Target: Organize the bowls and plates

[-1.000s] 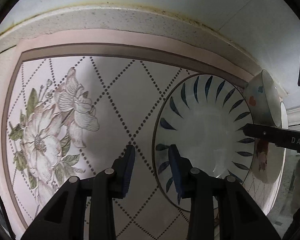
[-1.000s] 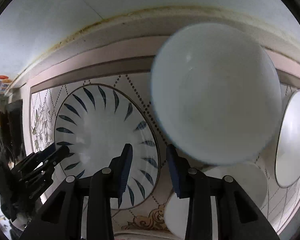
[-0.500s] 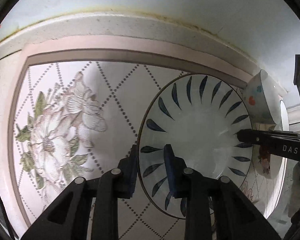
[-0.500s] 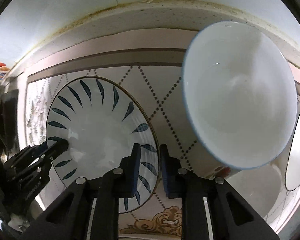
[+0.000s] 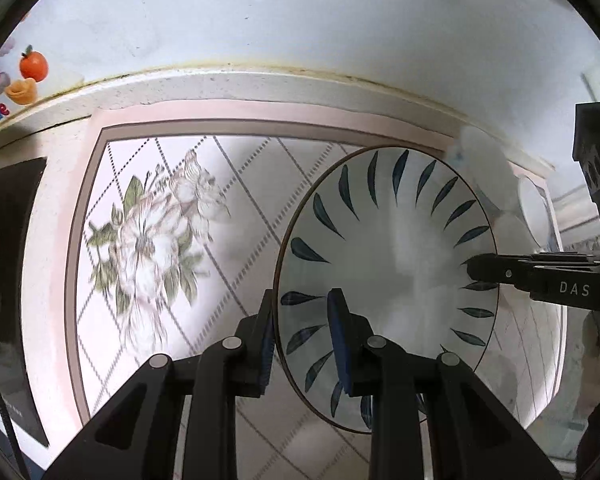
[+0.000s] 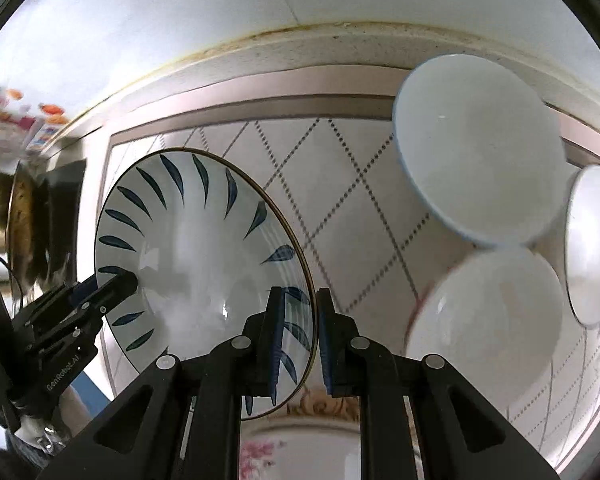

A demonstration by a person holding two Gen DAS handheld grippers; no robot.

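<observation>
The left gripper (image 5: 302, 332) points steeply downward, its jaws clamped on the near-left rim of the leaf-patterned plate (image 5: 388, 264), one blue pad inside the rim and the other outside it. The right gripper (image 6: 298, 334) also points steeply downward and is clamped on the opposite rim of the same plate, its pads pressed against both faces of the edge. Seen from each wrist camera, the other gripper reaches in from the side, fingertips closed on the far rim of the plate.

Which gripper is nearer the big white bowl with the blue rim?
Right. The right gripper grips the leaf-patterned plate's edge facing the blue-rimmed white bowl; the left gripper grips the opposite edge, farther away.
</observation>
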